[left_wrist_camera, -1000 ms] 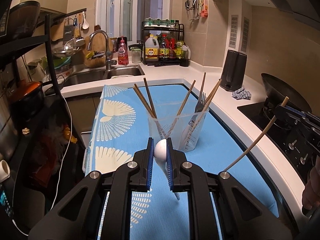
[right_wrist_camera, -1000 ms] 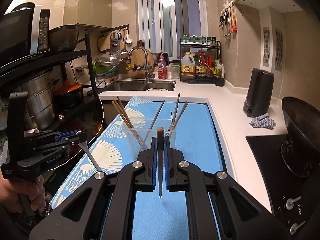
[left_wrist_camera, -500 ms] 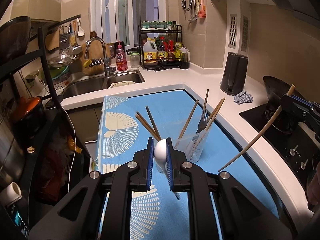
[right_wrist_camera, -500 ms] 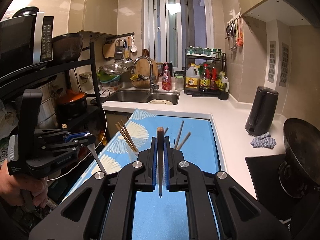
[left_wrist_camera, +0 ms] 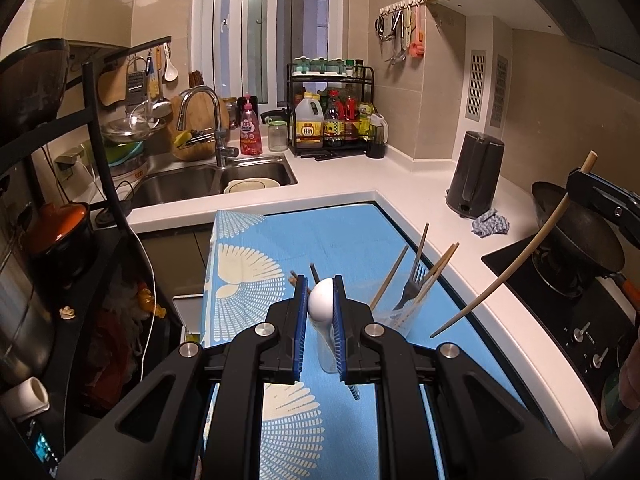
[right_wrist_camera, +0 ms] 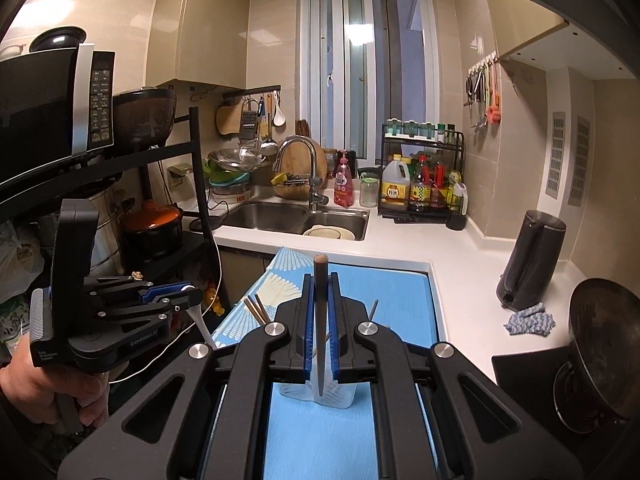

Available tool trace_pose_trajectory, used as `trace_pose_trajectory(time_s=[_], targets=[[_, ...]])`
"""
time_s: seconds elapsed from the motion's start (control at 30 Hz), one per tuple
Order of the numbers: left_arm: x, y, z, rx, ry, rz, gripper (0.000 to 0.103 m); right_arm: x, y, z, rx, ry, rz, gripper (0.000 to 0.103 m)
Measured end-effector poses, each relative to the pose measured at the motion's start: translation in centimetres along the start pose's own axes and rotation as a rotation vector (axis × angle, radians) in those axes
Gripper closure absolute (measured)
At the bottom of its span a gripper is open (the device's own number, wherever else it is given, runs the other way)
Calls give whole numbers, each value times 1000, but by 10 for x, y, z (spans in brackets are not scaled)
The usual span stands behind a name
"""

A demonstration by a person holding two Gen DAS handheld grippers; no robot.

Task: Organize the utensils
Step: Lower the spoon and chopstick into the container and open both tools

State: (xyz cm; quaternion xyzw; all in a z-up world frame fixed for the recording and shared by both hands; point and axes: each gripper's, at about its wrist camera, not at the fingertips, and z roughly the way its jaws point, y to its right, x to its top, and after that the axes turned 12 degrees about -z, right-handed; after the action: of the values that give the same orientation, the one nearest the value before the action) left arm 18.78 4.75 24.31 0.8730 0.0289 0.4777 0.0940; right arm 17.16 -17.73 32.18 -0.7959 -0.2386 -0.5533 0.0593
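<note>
Small kitchen, blue cloth (left_wrist_camera: 344, 236) over counter. Clear cup (left_wrist_camera: 390, 322) of utensils stands mid-cloth, near. Left gripper (left_wrist_camera: 321, 312) pinches white spoon (left_wrist_camera: 320, 300); right gripper (right_wrist_camera: 321, 320) pinches chopstick (right_wrist_camera: 320, 320). Advice: centre each over cup mouth, lower vertical, then release.

The clear cup (left_wrist_camera: 390, 322) stands on the blue cloth (left_wrist_camera: 328, 240) with the fork (left_wrist_camera: 412, 284) in it — sink (left_wrist_camera: 212, 182) behind-left, kettle (left_wrist_camera: 474, 174) and wok (left_wrist_camera: 580, 236) to the right.

Clear cup (left_wrist_camera: 390, 322) on blue-clothed table (left_wrist_camera: 344, 236)
</note>
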Motion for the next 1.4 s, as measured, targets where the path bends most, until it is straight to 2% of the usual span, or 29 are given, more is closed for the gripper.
trace_pose_trajectory(time_s=[0.23, 0.47, 0.67, 0.8, 1.03, 1.17, 1.3, 1.4], targets=[[22, 9, 6, -5, 15, 10, 91, 26, 11, 4, -3, 32, 4, 96], [54, 10, 11, -13, 59, -33, 91, 50, 19, 14, -28, 73, -15, 96], [66, 16, 37, 9, 92, -31, 91, 42, 24, 43, -21, 43, -4, 96], [51, 21, 72, 8, 55, -18, 91, 17, 28, 68, -6, 15, 13, 96], [4, 33, 110, 40, -5, 90, 91, -31, 28, 114, 61, -57, 68, 96], [-13, 28, 120, 6, -38, 71, 91, -49, 16, 128, 58, -92, 50, 96], [-23, 22, 120, -9, -33, 56, 89, -66, 10, 133, 65, -135, 60, 94], [-25, 24, 110, -16, -6, 58, 72, -73, 7, 131, 61, -157, 60, 87]])
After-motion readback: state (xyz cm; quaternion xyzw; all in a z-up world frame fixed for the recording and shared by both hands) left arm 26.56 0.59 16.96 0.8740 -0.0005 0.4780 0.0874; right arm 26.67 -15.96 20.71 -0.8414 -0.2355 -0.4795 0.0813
